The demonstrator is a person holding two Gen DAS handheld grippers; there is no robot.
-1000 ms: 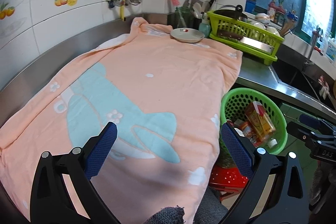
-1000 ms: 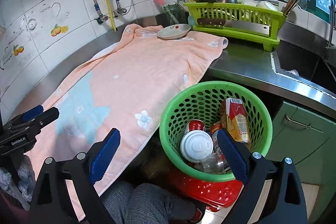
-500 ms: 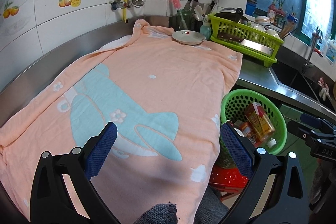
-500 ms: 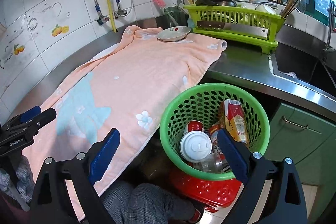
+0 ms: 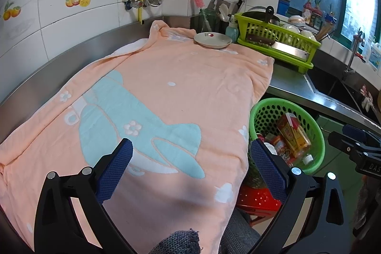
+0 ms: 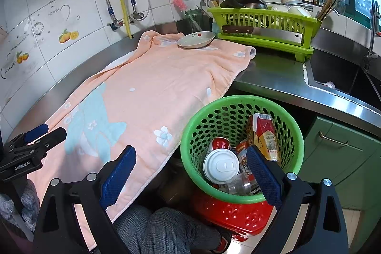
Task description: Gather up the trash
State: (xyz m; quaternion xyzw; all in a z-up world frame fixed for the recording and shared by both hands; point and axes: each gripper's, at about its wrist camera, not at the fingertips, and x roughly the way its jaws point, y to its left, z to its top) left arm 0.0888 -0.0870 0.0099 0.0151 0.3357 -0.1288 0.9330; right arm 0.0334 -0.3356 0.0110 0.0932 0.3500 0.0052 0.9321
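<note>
Left gripper [image 5: 190, 158]: jaws wide apart, holding nothing; it hovers over the near end of the towel.
Right gripper [image 6: 190, 168]: jaws wide apart, holding nothing; it hangs above the near rim of the basket, one finger over the towel's edge, the other over the basket's contents.
Basket [image 6: 214, 104]: green, perforated, round; it stands on a red stool [image 6: 238, 213] just beside the counter edge, below counter height.
Trash: all visible pieces lie inside the basket, namely a red and yellow carton [image 6: 262, 135] leaning against the far wall, a red can [image 6: 220, 143], a white cup lid [image 6: 221, 166], a clear bottle [image 6: 238, 185] and a printed wrapper [image 6: 243, 156].
Towel [image 5: 166, 92]: peach with a pale blue figure, spread flat over the steel counter [image 6: 273, 80], bare of trash.
Plate [image 5: 212, 39]: small, on the far end of the towel.
Dish rack [image 6: 262, 18]: lime green, beside the plate, holding dishes and a cleaver.
Person: grey checked trouser legs [image 6: 162, 230] below the right gripper.
</note>
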